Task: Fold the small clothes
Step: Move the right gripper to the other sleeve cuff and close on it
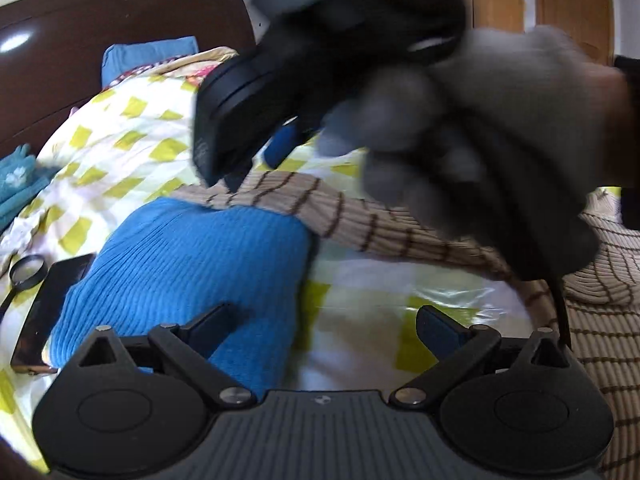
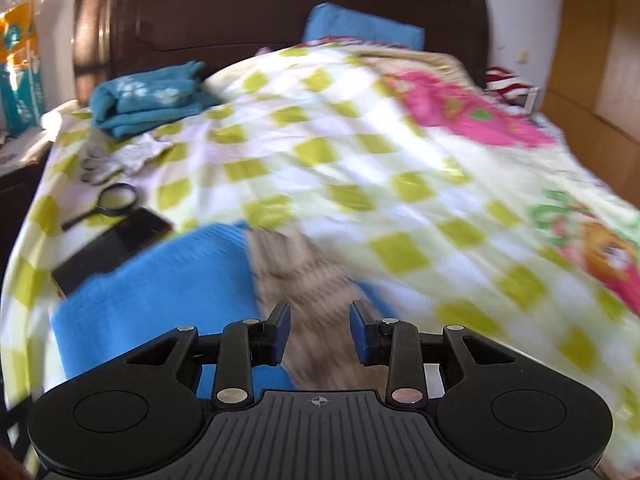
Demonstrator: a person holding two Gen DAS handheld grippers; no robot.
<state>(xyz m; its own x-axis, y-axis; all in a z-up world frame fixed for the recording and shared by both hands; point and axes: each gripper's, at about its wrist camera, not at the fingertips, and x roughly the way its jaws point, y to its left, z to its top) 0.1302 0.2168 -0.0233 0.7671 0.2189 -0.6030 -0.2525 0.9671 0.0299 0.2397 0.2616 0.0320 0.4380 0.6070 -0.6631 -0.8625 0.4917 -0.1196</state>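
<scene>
Blue knit (image 1: pixel 180 264); tan brown-striped sweater (image 1: pixel 360 216); green-checked quilt (image 2: pixel 360 160).

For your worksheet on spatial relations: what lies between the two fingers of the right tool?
In the right wrist view, the beige striped knit garment runs between the fingers of the right tool, draped over the blue knit garment.
</scene>
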